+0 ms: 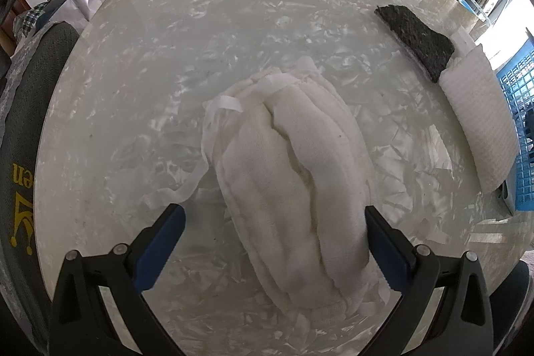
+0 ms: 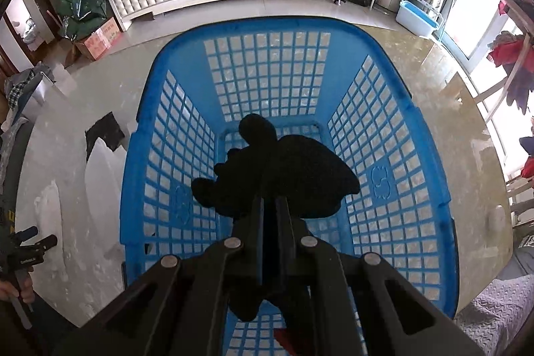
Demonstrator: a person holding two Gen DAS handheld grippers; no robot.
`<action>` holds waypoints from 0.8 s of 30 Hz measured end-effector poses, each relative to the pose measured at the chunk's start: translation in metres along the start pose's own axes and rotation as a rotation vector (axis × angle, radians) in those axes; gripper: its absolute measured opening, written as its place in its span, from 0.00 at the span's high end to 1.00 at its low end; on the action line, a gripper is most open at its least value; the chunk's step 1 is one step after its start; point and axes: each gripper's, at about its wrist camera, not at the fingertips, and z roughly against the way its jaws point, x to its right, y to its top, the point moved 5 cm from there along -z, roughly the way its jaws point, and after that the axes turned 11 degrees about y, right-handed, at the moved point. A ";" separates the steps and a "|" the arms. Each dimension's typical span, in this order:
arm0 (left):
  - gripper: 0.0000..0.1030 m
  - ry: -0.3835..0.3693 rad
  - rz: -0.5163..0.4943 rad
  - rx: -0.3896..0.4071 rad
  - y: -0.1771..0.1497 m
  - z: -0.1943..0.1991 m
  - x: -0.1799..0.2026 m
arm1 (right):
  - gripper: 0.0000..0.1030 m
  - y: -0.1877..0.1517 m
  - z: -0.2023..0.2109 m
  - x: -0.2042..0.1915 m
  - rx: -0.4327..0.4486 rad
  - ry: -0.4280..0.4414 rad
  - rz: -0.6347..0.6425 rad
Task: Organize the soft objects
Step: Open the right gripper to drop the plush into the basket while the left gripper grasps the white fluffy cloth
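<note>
A blue plastic lattice basket [image 2: 393, 135] sits on the pale marble-patterned desk [image 1: 140, 95], seen from above through the right wrist camera; a scrap of something red [image 2: 288, 337] shows low inside it, mostly hidden by the gripper body. The right gripper [image 2: 271, 206] hangs over the basket's open top, its fingers pressed together on a black, fuzzy soft object [image 2: 300, 169] that bulges out in dark lobes past the fingertips. In the left wrist view, the left gripper [image 1: 275, 242] is spread wide, its blue-padded fingers [image 1: 160, 242] standing either side of a folded white cloth [image 1: 293, 175] that lies on the desk; the right-hand pad is just beside or touching the cloth's edge, the left-hand one apart from it. The cloth is gauzy, stacked in soft ridged layers, with a white strap looped at its far end. Farther right on the desk lie a dark speckled pad [image 1: 417, 37] and, touching its near end, a ribbed white cloth [image 1: 480, 119] next to the basket's wall [image 1: 520, 129].
</note>
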 end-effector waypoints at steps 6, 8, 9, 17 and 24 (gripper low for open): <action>0.00 -0.002 0.000 -0.004 -0.001 -0.001 -0.002 | 0.94 -0.003 0.001 -0.001 -0.017 -0.003 -0.004; 0.00 -0.003 0.000 -0.004 -0.001 -0.001 -0.003 | 0.94 -0.006 0.001 -0.003 -0.021 0.001 -0.005; 0.00 -0.003 0.000 -0.005 -0.001 -0.001 -0.002 | 0.94 -0.005 -0.001 -0.004 -0.023 0.002 -0.005; 0.00 -0.014 0.003 -0.002 -0.003 -0.002 -0.006 | 0.94 -0.005 -0.005 -0.003 -0.029 -0.004 0.003; 0.00 -0.018 0.004 -0.002 -0.004 0.000 -0.009 | 0.91 -0.002 -0.011 -0.004 -0.039 -0.002 0.004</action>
